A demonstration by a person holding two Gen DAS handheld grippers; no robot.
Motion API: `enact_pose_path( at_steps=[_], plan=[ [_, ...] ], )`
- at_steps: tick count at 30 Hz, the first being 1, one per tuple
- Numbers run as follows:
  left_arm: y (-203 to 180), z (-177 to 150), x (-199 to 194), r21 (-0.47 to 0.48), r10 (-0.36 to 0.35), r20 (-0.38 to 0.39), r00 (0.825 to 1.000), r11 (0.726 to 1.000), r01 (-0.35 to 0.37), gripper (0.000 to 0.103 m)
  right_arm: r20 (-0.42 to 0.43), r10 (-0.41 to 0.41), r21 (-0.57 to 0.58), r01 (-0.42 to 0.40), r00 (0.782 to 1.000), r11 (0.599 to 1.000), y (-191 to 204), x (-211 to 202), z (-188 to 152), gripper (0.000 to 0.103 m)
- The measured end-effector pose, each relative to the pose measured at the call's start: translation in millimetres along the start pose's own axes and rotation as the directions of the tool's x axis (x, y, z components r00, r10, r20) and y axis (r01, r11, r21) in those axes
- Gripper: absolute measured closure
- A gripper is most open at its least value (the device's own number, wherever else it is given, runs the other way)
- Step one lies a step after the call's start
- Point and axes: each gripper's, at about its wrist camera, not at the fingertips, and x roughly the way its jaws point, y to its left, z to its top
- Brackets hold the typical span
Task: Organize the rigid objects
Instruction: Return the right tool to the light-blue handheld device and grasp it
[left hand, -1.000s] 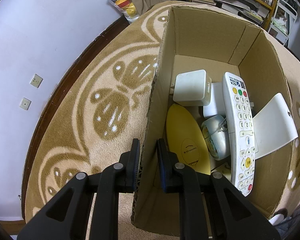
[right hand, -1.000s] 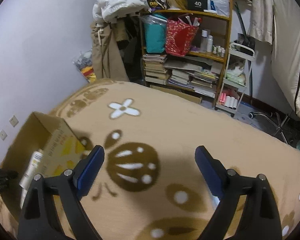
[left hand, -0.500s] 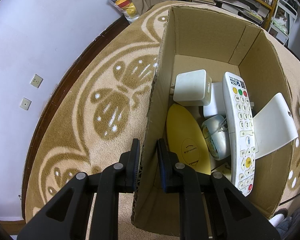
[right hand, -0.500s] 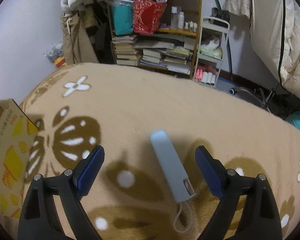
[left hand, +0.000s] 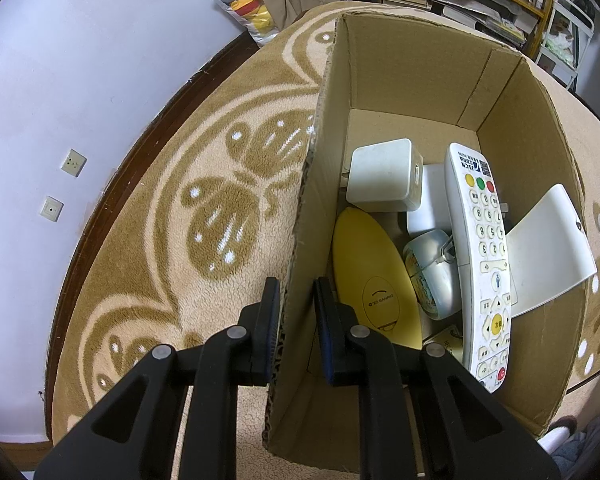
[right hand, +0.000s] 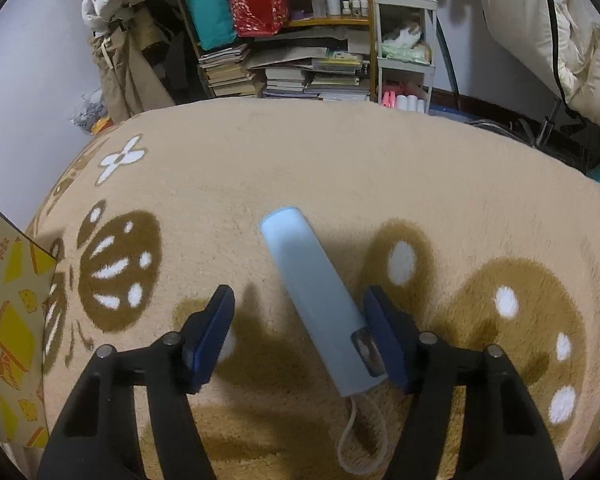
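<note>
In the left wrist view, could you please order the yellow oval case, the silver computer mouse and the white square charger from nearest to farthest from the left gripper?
From the left gripper, clamped on the cardboard box wall:
1. Yellow oval case, just right.
2. Silver computer mouse, further right.
3. White square charger, ahead, deepest.

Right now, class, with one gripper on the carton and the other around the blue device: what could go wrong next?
1. The blue device lies skewed between the open right gripper, nearer one finger; closing may twist it.
2. Its cord loop could snag.
3. The left gripper pinches only the cardboard box wall, which might buckle.
</note>
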Motion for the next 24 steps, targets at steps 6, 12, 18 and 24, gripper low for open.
enact_pose_path(
  at_steps=[6, 12, 18, 24],
  plan=[
    [0, 0, 1, 0.001, 0.002, 0.0, 1.0, 1.0, -0.002, 0.086, -0.018, 0.022, 0.013, -0.022, 1.0, 1.0, -2, 5, -1, 0.06],
    [-1, 0, 2, 0.001, 0.002, 0.0, 1.0, 1.0, -0.002, 0.086, -0.033, 0.012, -0.014, -0.012, 0.999, 1.0, 9, 11, -4, 0.072],
    [0, 0, 2, 0.001, 0.001, 0.0, 1.0, 1.0, -0.001, 0.086, -0.034, -0.024, -0.05, 0.023, 0.999, 0.998, 16, 9, -6, 0.074],
    [-2, 0, 2, 0.003, 0.002, 0.0, 1.0, 1.0, -0.002, 0.086, -0.019, -0.051, -0.045, 0.05, 0.999, 0.998, 20, 6, -9, 0.074]
  ],
)
